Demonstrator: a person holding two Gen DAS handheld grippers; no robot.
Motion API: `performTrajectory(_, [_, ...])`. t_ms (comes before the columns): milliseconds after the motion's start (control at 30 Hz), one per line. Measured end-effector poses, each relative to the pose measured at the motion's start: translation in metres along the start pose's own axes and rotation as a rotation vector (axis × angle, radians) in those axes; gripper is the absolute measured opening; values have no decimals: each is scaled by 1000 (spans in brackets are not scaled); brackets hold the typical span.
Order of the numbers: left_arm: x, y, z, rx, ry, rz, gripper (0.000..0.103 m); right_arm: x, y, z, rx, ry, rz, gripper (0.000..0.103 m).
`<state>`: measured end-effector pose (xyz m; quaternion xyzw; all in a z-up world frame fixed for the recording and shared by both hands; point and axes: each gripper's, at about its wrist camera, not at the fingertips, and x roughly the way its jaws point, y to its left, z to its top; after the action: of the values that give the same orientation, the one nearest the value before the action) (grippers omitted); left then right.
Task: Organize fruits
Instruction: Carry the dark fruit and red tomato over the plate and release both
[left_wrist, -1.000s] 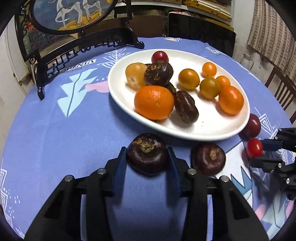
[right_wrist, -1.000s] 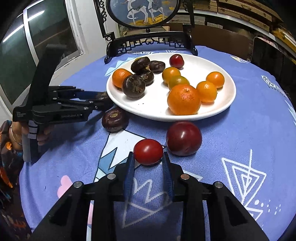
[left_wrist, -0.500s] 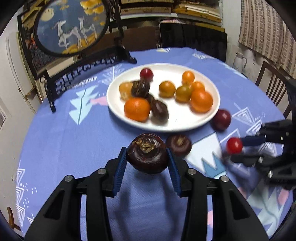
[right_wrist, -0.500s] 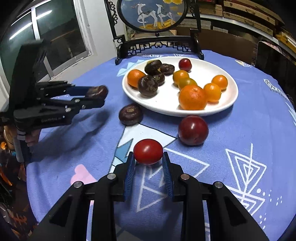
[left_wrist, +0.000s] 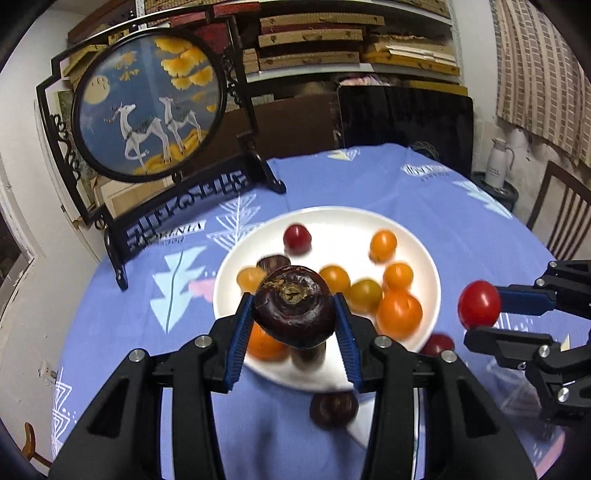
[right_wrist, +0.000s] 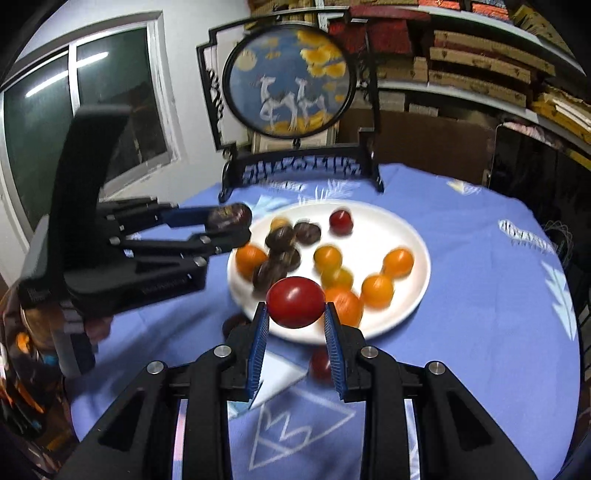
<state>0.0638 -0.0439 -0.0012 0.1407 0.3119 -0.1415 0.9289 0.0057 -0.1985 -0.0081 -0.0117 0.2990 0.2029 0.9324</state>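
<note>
My left gripper is shut on a dark brown chestnut-like fruit and holds it high above the near rim of the white plate. My right gripper is shut on a red cherry tomato, also lifted above the plate. The plate holds several orange, yellow and dark fruits and one red one. Each gripper shows in the other's view: the right gripper at the right, the left gripper at the left.
A second dark fruit and a dark red plum lie on the blue tablecloth by the plate's near rim. A round framed deer screen stands at the table's back left. Chairs stand behind and right.
Both grippers have risen well above the table with their fruits and moved over the plate's near side. The plate now looks smaller and farther below.
</note>
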Motion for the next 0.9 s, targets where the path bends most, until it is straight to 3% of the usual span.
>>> performTrajectory(467, [48,2,35,-36,1,34,42,31,-27,60,47,-100,-3,30])
performTrajectory(900, [82,11,27,-44,49,53,42,85,-45,67,83,-34,-32,30])
